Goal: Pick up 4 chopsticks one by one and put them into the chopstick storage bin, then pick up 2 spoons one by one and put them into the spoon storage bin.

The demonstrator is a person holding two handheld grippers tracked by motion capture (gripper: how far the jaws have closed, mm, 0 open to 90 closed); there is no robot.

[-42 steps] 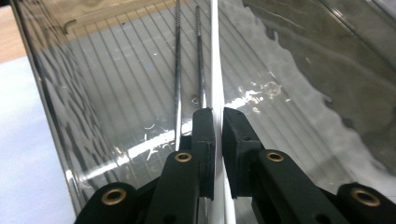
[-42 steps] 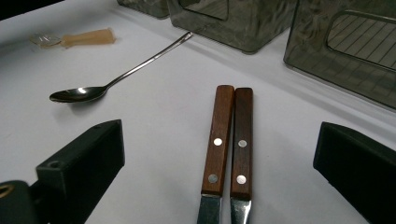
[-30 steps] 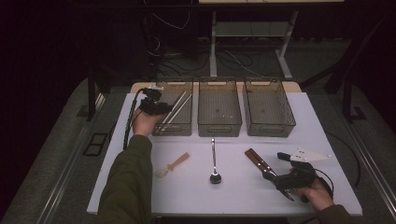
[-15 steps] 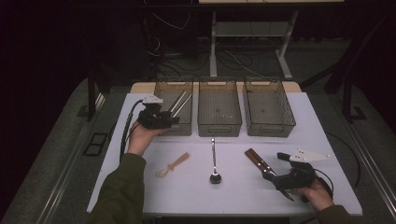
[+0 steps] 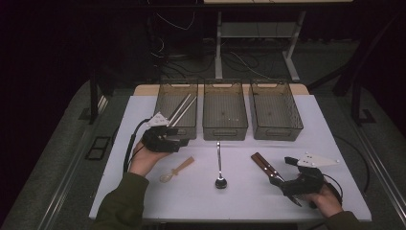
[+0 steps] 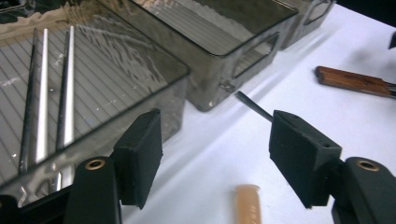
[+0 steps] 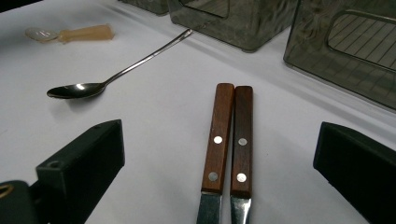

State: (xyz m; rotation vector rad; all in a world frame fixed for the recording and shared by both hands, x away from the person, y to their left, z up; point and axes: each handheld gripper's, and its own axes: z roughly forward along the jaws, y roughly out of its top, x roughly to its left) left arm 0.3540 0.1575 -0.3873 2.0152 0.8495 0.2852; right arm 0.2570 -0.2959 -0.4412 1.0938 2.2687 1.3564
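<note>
High view: white table (image 5: 335, 143) with three smoke-grey bins in a row at the far side; left bin (image 5: 165, 93) holds two long metal rods, middle bin (image 5: 225, 123) and right bin (image 5: 275, 129) look nearly bare; left gripper (image 5: 179, 143) hovers just beside the left bin's near wall, right gripper (image 5: 287, 178) sits at the blade end of two knives (image 5: 262, 162); metal spoon (image 5: 219, 167) lies between, pale small spoon (image 5: 176, 170) near the left hand. Left gripper view: jaws spread wide, nothing between them; the pale spoon's handle (image 6: 247, 203) lies below, just ahead. Right gripper view: jaws wide apart, straddling the two knives (image 7: 229, 135) without touching; wooden handles side by side, touching, riveted, blades toward the camera. Judgement: knives stiff, moderately heavy, apt to split apart if pinched unevenly; best hold across both wooden handles, grippier than steel; the metal spoon (image 7: 116, 72) is thin, slick, low to the table, best taken mid-handle; the pale spoon is probably light.
</note>
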